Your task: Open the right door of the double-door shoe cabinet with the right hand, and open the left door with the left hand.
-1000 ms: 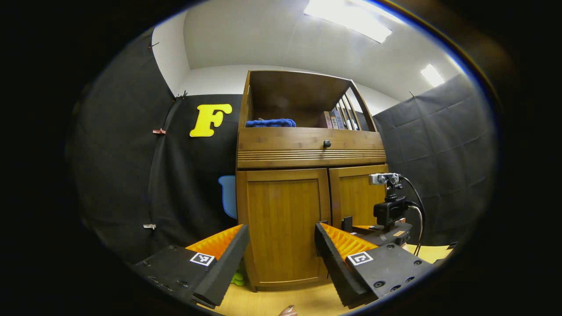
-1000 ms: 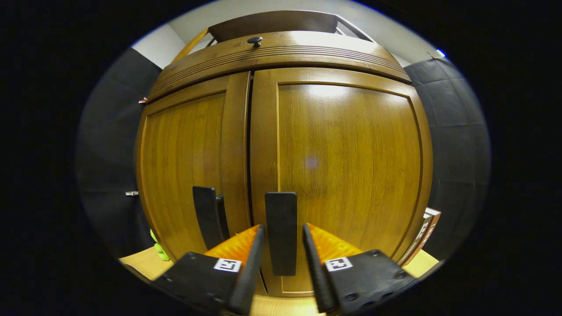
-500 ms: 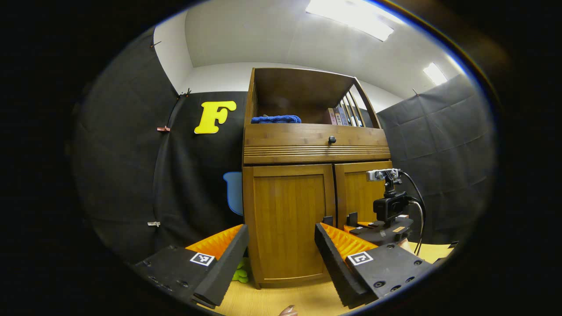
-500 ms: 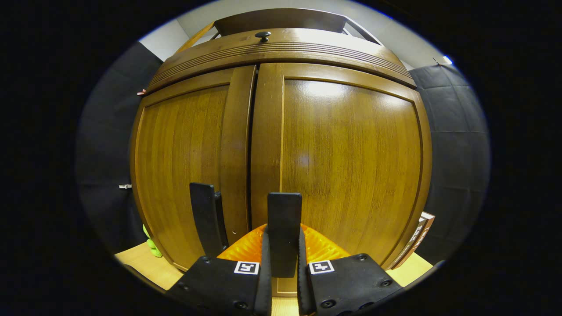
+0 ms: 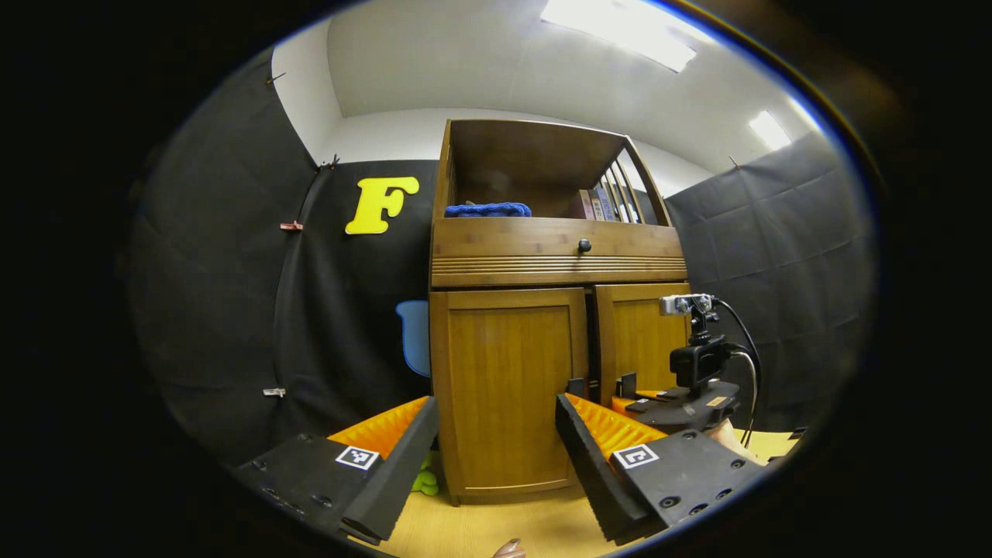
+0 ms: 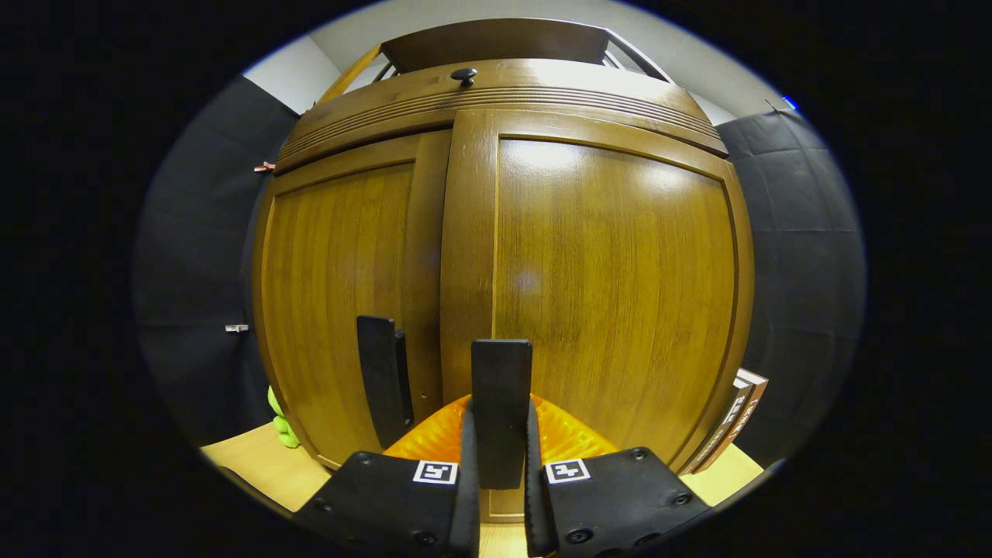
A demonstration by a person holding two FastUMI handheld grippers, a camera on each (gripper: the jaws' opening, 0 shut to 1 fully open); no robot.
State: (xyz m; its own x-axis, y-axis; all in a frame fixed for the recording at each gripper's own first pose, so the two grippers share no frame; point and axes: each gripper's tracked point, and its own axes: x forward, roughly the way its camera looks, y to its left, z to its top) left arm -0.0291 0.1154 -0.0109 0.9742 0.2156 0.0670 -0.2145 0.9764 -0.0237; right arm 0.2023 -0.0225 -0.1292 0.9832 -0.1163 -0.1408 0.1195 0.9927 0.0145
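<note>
In the right gripper view, the right gripper (image 6: 500, 473) is sitting at the bottom centre of the frame with both fingers pressing on the right door handle (image 6: 501, 403), a dark upright bar. Just behind it, the right door (image 6: 612, 287) is filling the middle and right of the frame and appears to be standing slightly proud of the left door (image 6: 341, 294), whose own left door handle (image 6: 380, 380) is showing lower left of centre, ungripped.

To do this step well, the pull should probably follow the door's arc about its right-edge hinge, with the grip kept square on the bar to avoid slipping.

In the left gripper view, the left gripper (image 5: 496, 457) is holding its jaws wide apart on nothing at the bottom of the frame, well short of the shoe cabinet (image 5: 558, 263) at centre.
</note>
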